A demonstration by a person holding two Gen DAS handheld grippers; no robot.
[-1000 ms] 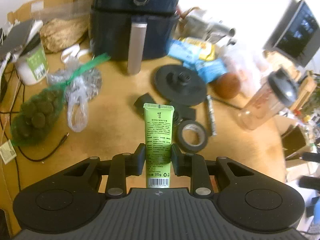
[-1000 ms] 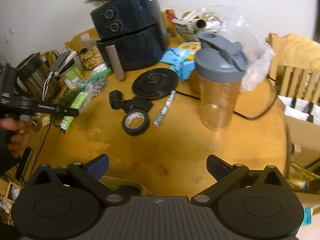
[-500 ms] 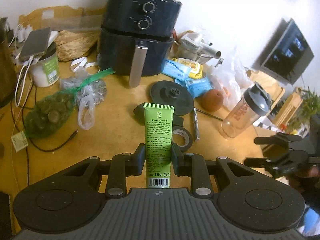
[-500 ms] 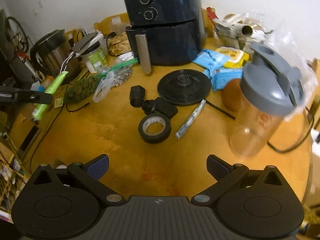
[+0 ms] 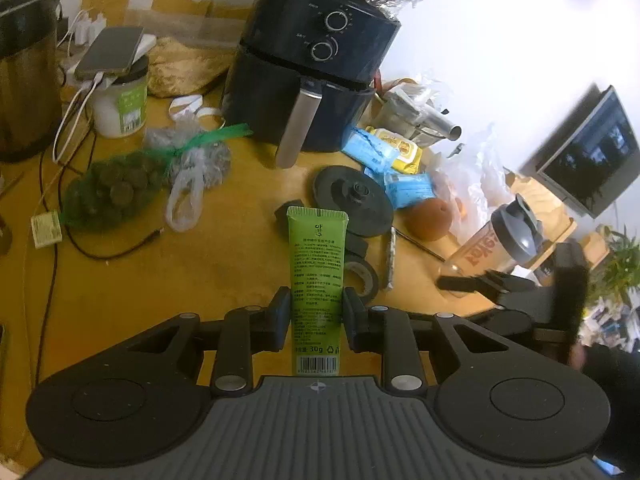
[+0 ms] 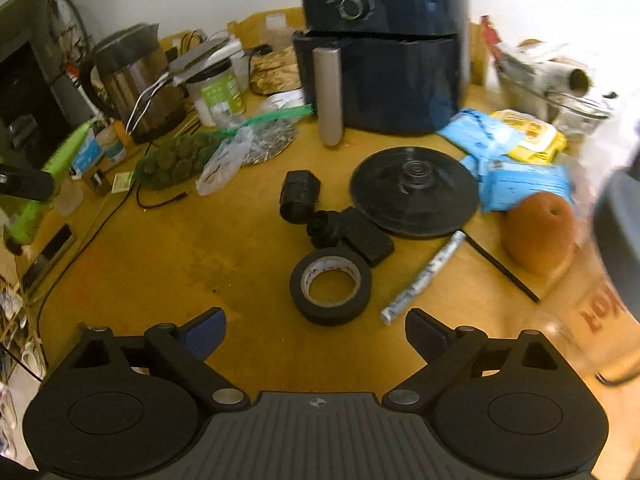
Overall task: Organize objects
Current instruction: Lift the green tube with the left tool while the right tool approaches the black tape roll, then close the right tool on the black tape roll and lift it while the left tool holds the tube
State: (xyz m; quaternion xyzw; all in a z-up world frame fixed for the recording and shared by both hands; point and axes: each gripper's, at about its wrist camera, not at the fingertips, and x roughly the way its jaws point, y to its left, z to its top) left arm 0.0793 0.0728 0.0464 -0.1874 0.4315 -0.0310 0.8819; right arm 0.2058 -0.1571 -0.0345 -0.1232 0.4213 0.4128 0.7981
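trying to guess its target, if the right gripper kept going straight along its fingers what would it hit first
Most likely the roll of black tape, which lies on the table straight ahead of the right gripper. Its jaws are closing with nothing between them. Depth is hard to judge in a fisheye view, so bare tabletop just short of the roll is possible.

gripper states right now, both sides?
Left gripper: shut on the green tube, held clear of the table.
Right gripper: open and empty, jaws closing; black tape roll just ahead.
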